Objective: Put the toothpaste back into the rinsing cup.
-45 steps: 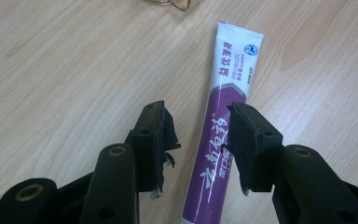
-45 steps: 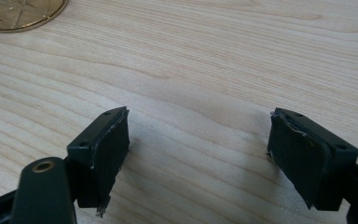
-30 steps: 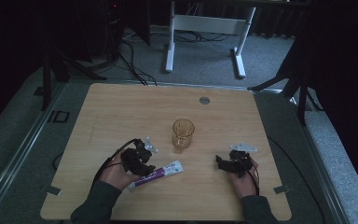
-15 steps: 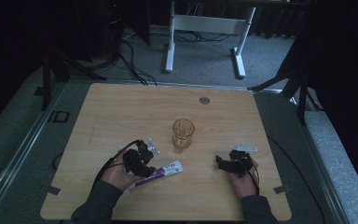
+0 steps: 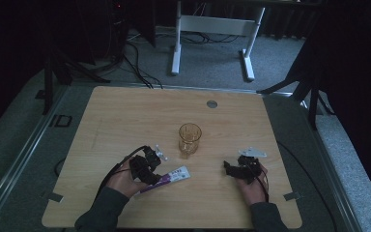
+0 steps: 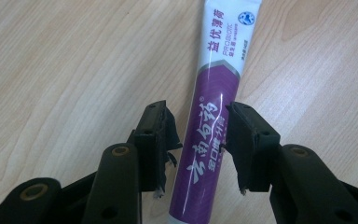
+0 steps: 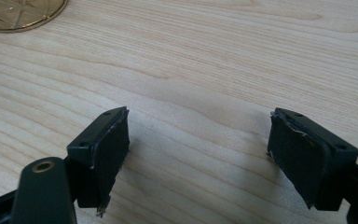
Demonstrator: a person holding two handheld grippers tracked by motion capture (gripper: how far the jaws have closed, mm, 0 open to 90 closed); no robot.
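Left gripper (image 6: 196, 135) astride purple-and-white plastic toothpaste tube (image 6: 214, 112), jaws parted, right pad touching, left pad just clear. Tube flat on light wooden table (image 5: 125, 116), seven o'clock of amber glass cup (image 5: 190, 137). Right gripper (image 7: 198, 154) wide open at four o'clock, over bare wood

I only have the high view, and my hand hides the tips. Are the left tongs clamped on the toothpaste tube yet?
Observer: Not yet. In the left gripper view the left tongs straddle the purple part of the toothpaste tube, and a strip of wood shows between one pad and the tube.
Operator: And the right tongs, are they holding anything?
Observer: No. The right tongs stand wide open over the bare table, with the base of the glass at the far corner of their view.
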